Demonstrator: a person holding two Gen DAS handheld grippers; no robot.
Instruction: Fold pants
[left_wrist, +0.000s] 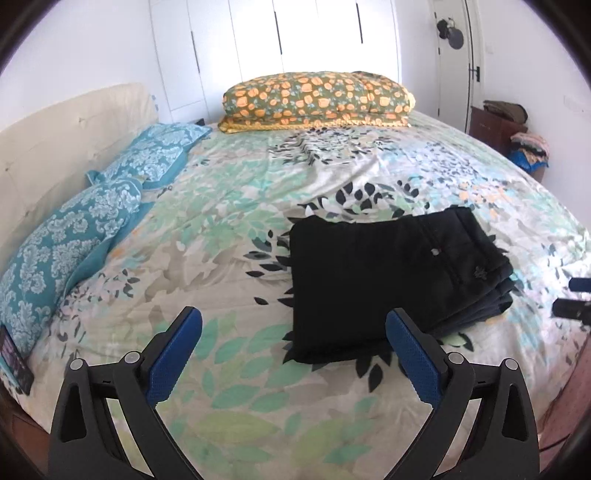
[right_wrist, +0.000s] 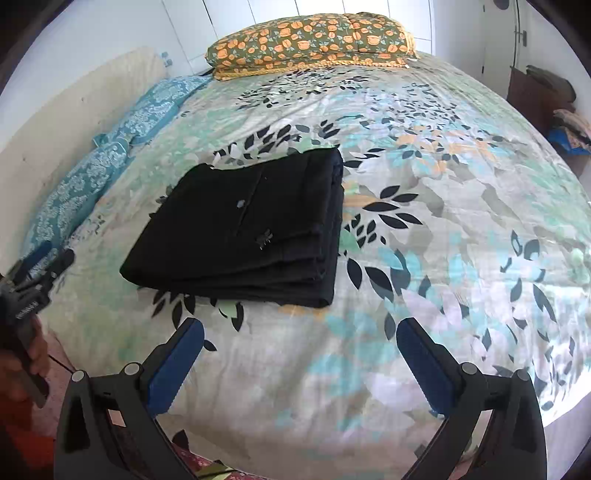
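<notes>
The black pants (left_wrist: 384, 280) lie folded into a flat rectangular stack on the floral bedspread (left_wrist: 258, 206); they also show in the right wrist view (right_wrist: 251, 229). My left gripper (left_wrist: 293, 332) is open and empty, held above the bed just in front of the stack's near left corner. My right gripper (right_wrist: 299, 343) is open and empty, a short way in front of the stack's near edge, not touching it. The right gripper's tips show at the right edge of the left wrist view (left_wrist: 572, 299); the left gripper shows at the left edge of the right wrist view (right_wrist: 33, 280).
Two teal patterned pillows (left_wrist: 74, 236) lie along the cream headboard (left_wrist: 55, 140) on the left. An orange-flowered pillow (left_wrist: 317, 99) lies at the far side. White wardrobe doors (left_wrist: 277, 44) stand behind. A dark cabinet (left_wrist: 495, 122) with clothes stands at the right.
</notes>
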